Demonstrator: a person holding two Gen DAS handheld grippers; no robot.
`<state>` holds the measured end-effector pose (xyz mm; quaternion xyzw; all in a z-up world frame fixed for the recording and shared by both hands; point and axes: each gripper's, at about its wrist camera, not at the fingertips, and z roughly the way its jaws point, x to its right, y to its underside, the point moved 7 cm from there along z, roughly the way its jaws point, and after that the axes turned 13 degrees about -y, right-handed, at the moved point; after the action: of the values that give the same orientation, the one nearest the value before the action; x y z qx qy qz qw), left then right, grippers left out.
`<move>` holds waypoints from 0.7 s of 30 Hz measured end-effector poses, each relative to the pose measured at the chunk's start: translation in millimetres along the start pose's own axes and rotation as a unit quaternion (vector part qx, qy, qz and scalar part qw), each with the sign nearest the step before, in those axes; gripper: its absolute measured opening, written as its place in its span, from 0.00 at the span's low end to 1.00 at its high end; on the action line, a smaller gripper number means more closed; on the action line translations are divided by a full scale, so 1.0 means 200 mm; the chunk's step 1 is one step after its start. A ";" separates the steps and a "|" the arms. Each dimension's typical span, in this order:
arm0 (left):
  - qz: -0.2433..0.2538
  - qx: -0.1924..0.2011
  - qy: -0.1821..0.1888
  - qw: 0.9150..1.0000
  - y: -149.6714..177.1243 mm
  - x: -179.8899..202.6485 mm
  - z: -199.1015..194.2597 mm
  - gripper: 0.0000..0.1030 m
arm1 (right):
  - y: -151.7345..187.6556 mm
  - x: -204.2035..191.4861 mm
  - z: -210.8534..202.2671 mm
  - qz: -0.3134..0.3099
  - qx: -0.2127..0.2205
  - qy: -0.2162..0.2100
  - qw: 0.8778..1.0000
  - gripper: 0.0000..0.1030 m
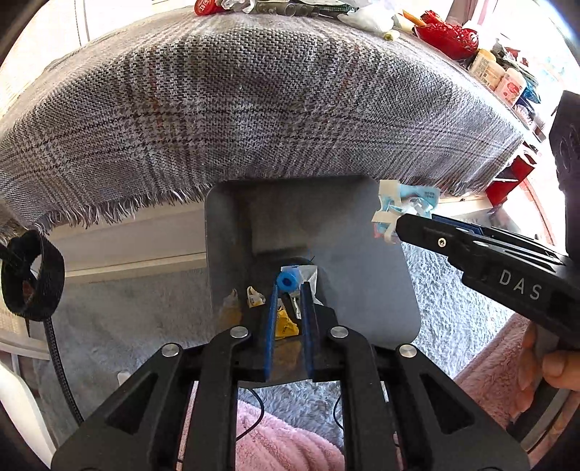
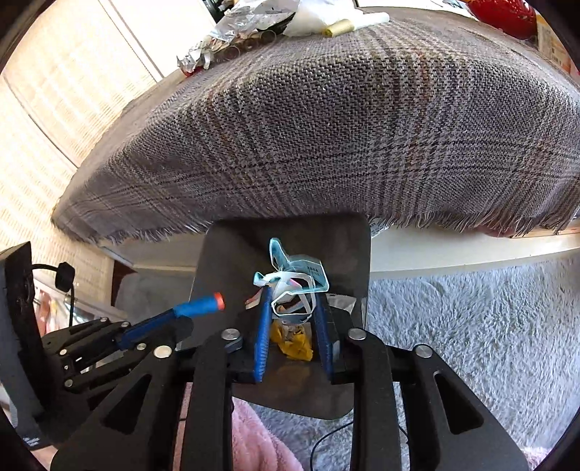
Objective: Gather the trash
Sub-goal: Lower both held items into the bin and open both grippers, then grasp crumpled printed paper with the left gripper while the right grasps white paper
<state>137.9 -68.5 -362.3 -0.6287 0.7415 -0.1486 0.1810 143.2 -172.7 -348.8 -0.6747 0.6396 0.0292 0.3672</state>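
A grey bin (image 1: 377,290) stands below the table edge, holding a yellow wrapper (image 1: 286,324) and other scraps. My left gripper (image 1: 288,286) is shut on a blue foam dart (image 1: 287,279) with an orange tip, held over the bin; it also shows in the right wrist view (image 2: 197,306). My right gripper (image 2: 291,300) is shut on a crumpled light-blue and white plastic wrapper (image 2: 295,279), held above the bin (image 2: 348,250). In the left wrist view the same wrapper (image 1: 402,203) hangs at the bin's right rim, in the right gripper (image 1: 398,221).
A grey plaid cloth (image 1: 253,101) covers the table above the bin, its fringe overhanging. Foil scraps (image 2: 232,32), a red basket (image 1: 447,36) and bottles (image 1: 496,72) lie along the far edge. Grey shaggy rug (image 2: 471,326) and pink fabric (image 1: 282,445) lie below.
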 end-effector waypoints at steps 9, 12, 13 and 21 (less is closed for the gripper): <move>-0.002 0.000 -0.010 1.000 0.01 -0.03 0.00 0.41 | 0.00 0.03 -0.01 0.006 0.008 0.016 1.000 0.65; -0.002 0.005 -0.017 1.000 0.00 -0.04 -0.02 0.62 | -0.01 0.07 -0.02 0.010 0.013 0.038 0.999 0.85; -0.002 0.007 -0.019 1.000 0.00 -0.05 -0.02 0.66 | -0.01 0.08 -0.03 0.012 0.014 0.043 0.999 0.90; 0.006 0.036 -0.036 0.999 -0.06 -0.11 -0.12 0.85 | -0.03 0.10 -0.08 0.026 0.013 0.041 0.999 0.92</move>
<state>140.5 -49.8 -333.3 -0.6221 0.7325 -0.1514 0.2314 144.5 -198.4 -343.8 -0.6536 0.6716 0.0030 0.3488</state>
